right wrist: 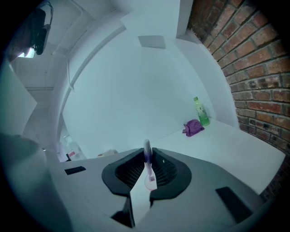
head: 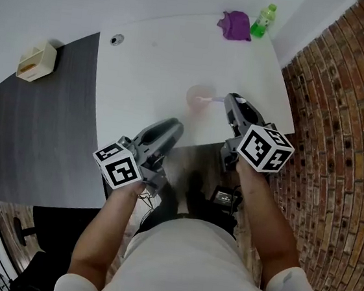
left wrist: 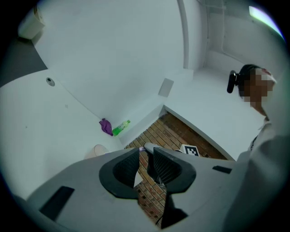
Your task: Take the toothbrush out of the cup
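Right tool (right wrist: pixel 145 153) jaws are closed on the toothbrush (right wrist: pixel 148 165), which rises between the ribbed pads at their tips. In the head view the brush runs from those tips, ahead and to the tool's left, into the cup (head: pixel 198 98). Its far end sits in the cup, so extraction is not yet done.

Handling, as judged: the toothbrush is light, stiff and slim. Its smooth plastic handle is likely to pivot or slip in a weak pinch. Grip the bare handle end, clear of the cup rim, where the tool grips now, and draw along the handle's own line. The cup looks light and could tip or drag along with the brush.

Appearance: white handle with a purple band. The bristle end cannot be made out. The cup is pale pink and translucent, and stands on the white surface (head: pixel 152 60).

Left tool (left wrist: pixel 145 155) hangs behind and to the left of the right tool, at the surface's near edge. Its jaws are slightly parted with nothing between them.

Well beyond the cup, at the far edge, a purple cloth (head: pixel 235 25) lies just beside a green bottle (head: pixel 263 20).
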A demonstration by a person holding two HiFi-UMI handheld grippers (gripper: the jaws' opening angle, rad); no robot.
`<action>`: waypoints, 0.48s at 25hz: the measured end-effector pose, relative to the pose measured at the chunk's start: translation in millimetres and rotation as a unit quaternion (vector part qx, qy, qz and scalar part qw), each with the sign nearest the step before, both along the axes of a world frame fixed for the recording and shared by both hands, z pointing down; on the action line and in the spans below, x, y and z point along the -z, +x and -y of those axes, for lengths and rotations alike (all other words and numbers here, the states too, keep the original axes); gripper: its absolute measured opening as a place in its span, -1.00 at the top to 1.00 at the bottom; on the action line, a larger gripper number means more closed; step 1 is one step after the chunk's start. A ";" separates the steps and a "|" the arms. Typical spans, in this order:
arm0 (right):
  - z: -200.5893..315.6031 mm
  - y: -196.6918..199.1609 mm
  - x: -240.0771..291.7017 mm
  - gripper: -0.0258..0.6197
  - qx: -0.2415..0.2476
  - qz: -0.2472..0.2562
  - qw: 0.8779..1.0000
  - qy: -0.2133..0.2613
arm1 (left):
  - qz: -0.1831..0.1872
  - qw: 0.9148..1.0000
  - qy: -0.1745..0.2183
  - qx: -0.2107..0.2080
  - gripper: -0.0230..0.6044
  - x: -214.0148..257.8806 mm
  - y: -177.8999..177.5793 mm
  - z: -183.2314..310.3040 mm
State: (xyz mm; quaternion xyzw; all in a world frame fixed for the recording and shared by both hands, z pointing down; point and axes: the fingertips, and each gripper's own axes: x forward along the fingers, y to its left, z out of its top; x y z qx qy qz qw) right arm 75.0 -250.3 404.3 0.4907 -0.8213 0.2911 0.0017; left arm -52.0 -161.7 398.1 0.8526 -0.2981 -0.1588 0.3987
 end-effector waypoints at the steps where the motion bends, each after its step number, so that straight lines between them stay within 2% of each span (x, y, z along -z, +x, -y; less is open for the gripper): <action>1: -1.2 1.0 1.7 0.75 -0.001 0.000 1.000 0.001 | -0.001 1.000 0.003 0.000 0.68 2.8 0.3 -0.8; 12: -13.1 9.5 24.5 0.75 -0.005 0.007 1.000 0.018 | -0.012 1.000 0.028 0.002 0.68 30.8 1.5 -11.8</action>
